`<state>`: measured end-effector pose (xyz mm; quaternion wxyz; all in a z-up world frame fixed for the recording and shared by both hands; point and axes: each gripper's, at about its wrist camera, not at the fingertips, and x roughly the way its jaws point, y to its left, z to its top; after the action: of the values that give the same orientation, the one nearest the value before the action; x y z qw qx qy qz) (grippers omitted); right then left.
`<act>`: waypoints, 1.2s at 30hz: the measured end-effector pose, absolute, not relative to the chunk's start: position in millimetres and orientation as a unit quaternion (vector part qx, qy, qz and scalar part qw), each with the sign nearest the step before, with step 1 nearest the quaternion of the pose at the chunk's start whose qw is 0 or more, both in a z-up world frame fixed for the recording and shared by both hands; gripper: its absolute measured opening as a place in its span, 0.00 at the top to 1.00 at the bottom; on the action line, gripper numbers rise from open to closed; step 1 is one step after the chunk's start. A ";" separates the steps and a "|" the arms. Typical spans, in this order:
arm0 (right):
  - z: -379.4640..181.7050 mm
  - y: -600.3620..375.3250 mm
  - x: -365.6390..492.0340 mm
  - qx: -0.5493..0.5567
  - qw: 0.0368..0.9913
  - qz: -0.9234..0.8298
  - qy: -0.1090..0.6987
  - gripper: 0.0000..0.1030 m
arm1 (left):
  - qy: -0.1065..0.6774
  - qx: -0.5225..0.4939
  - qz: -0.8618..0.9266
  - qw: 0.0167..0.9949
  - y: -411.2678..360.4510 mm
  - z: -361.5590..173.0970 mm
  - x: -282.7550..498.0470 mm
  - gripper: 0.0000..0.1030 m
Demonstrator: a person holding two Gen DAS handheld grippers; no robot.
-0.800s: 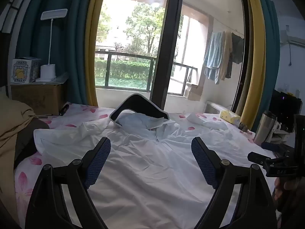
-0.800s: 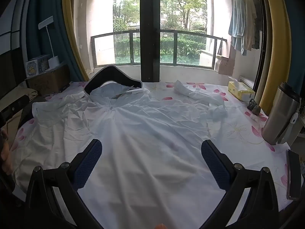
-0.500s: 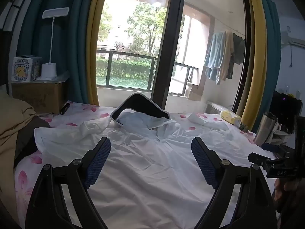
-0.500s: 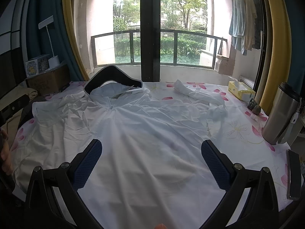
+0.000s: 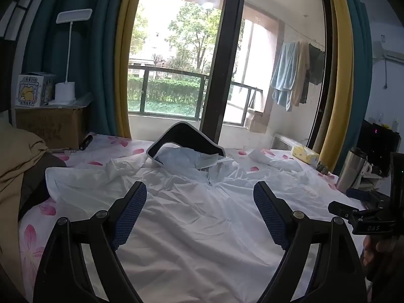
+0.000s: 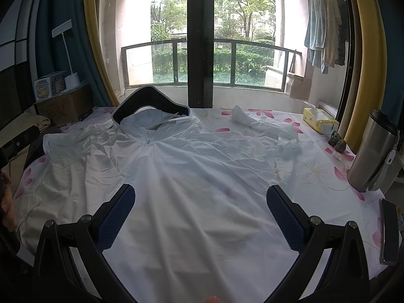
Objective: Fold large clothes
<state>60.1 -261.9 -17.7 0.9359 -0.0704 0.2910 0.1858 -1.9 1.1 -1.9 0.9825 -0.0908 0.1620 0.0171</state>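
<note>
- I see the white jacket lying flat on the flowered bed sheet, with its hood toward the window.
- My left gripper hangs above the jacket, jaws wide apart, holding nothing.
- My right gripper is also above the jacket, released and empty.
- A steel flask stands right of the jacket.

Floral bed bears white jacket; tissue box; steel flask

White zip jacket lies front-up, spread flat and wrinkled on the floral bed sheet. Hood points toward the window, with a dark brim. Both sleeves lie rumpled, out to the sides.
</note>
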 end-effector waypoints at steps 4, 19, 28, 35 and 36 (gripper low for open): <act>-18.1 -261.7 59.9 -0.071 0.936 0.186 0.291 0.00 | 0.162 -0.091 0.017 0.982 1.1 -2.1 -1.9 0.14; -19.1 -261.0 60.6 -0.073 0.935 0.185 0.294 0.00 | 0.165 -0.095 0.012 0.982 1.8 -2.8 -1.7 0.14; -13.4 -257.8 79.0 -0.082 0.931 0.182 0.306 0.00 | 0.178 -0.108 0.013 0.978 6.3 3.1 21.1 0.14; -7.4 -257.6 99.8 -0.086 0.925 0.189 0.317 0.00 | 0.189 -0.108 0.019 0.976 9.2 10.3 37.4 0.14; -6.7 -258.9 103.7 -0.086 0.925 0.189 0.318 0.00 | 0.193 -0.109 0.017 0.975 9.1 10.8 41.6 0.14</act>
<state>103.7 -258.9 -6.7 0.9249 -0.0864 0.3181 0.1895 41.5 9.1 10.8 0.9749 -0.1091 0.1932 0.0171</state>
